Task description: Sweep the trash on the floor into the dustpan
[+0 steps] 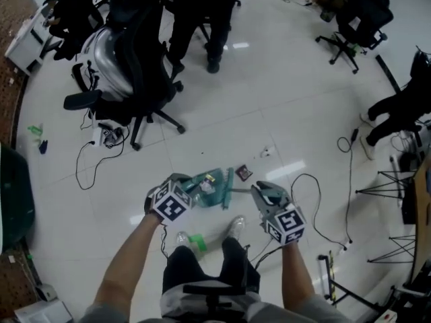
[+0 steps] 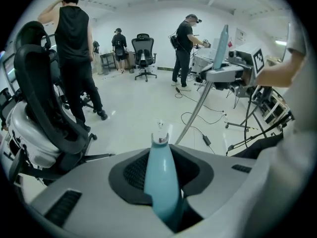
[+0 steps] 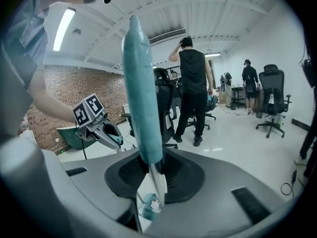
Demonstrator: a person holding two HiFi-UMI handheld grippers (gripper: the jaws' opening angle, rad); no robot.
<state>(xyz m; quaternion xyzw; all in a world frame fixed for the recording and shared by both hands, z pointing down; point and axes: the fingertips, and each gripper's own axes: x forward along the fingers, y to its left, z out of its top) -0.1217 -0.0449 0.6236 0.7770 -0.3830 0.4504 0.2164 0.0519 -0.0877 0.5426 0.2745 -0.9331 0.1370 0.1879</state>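
In the head view my left gripper (image 1: 188,188) is shut on the handle of a teal dustpan (image 1: 210,187), held low over the white floor before my feet. My right gripper (image 1: 261,194) is shut on the broom's handle (image 1: 241,192), its teal head (image 1: 229,179) beside the pan. A small dark scrap (image 1: 244,173) and a white bit (image 1: 266,152) lie on the floor just beyond. In the left gripper view the teal pan handle (image 2: 161,177) runs between the jaws. In the right gripper view the broom's teal grip (image 3: 141,98) rises from the jaws.
A black office chair (image 1: 135,79) stands at the left, and a person's legs (image 1: 202,32) beyond it. Cables (image 1: 316,187) trail across the floor at the right near tripod stands (image 1: 390,187). A green bottle (image 1: 195,241) lies by my feet. A dark green bin (image 1: 13,194) sits at the left edge.
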